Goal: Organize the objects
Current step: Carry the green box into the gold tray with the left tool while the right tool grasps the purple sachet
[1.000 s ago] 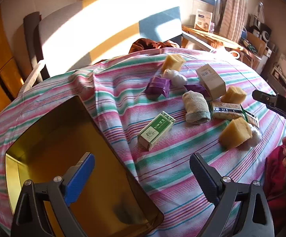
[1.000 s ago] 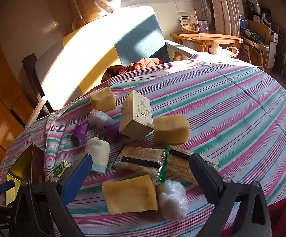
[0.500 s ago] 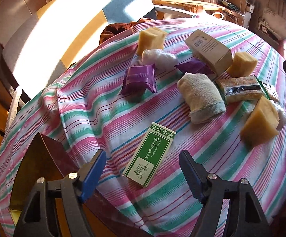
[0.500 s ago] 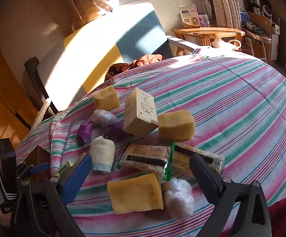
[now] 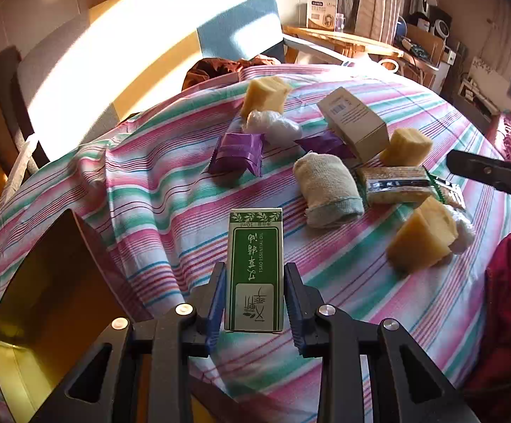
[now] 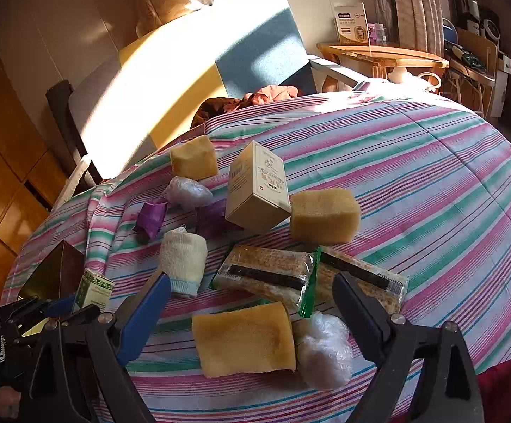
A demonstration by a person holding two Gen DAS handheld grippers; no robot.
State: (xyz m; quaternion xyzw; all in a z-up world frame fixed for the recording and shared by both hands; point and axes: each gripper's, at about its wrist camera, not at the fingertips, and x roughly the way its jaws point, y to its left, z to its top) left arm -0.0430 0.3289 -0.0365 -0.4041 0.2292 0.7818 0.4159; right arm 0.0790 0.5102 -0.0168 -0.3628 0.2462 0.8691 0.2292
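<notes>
A green-and-white essential oil box (image 5: 255,246) lies on the striped tablecloth (image 5: 171,190), and my left gripper (image 5: 254,271) is shut on its long sides. From the right wrist view the same box (image 6: 93,287) shows at the far left in the left gripper (image 6: 61,308). My right gripper (image 6: 252,282) hovers over a yellow sponge (image 6: 243,338) and a white plastic wad (image 6: 324,352). Its jaws are closing but stand wide, and the pads touch neither. An open gold tin (image 5: 44,299) sits just left of the left gripper.
Spread over the cloth are a cream carton (image 6: 257,190), two more sponges (image 6: 322,215), a rolled towel (image 6: 183,261), purple packets (image 6: 151,216), another plastic wad (image 6: 188,192) and two cracker packs (image 6: 266,276). A chair and a wooden side table (image 6: 379,53) stand beyond the table.
My left gripper moved from over the gold tin to the green box and shut on it. My right gripper's jaws narrowed slightly and it barely moved.
</notes>
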